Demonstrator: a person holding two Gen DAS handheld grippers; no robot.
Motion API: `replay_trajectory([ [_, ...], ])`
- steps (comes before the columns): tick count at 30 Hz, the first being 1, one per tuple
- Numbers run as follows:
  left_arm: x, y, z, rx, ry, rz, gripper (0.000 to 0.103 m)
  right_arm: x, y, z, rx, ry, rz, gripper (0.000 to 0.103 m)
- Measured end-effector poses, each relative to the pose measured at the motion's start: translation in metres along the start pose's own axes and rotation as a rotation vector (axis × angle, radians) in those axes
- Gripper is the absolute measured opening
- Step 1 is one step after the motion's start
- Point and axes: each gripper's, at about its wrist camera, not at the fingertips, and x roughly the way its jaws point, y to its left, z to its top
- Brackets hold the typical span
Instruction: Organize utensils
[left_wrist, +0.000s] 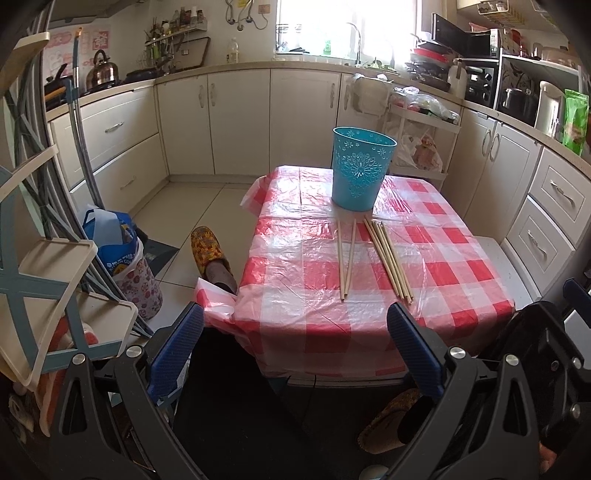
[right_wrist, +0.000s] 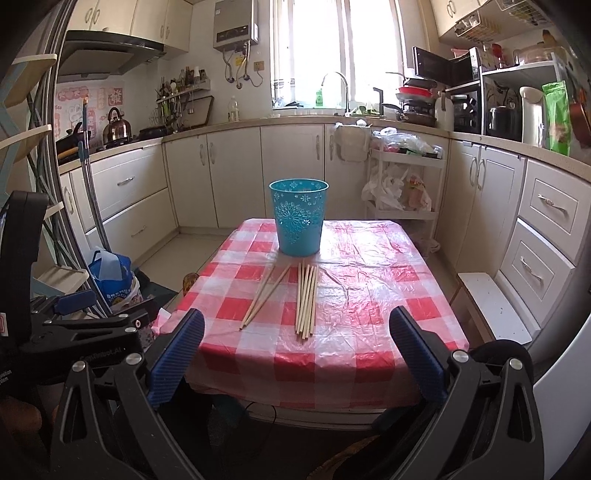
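Bright window (right_wrist: 332, 48) daylight blows out, glaring on the tablecloth (right_wrist: 369, 266); edges bend.

Blue bucket (right_wrist: 298, 218): interior hidden by its wall. Bench (left_wrist: 280, 332): near edge masked by tool fingers (left_wrist: 415, 354).

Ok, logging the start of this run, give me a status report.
Both tools open, empty, short of the table. Chopsticks flat on the cloth: loose pair, bundle. Blue bin upright behind them. Nothing in the way.
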Motion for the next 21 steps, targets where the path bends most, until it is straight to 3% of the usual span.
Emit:
replay_trajectory([
  [21, 0.0061, -0.0022, -0.0005, 0.017, -0.004, -0.018, 0.095, 0.0063, -0.0011, -0.0062, 0.014, 0.018, 0.010, 0.096],
])
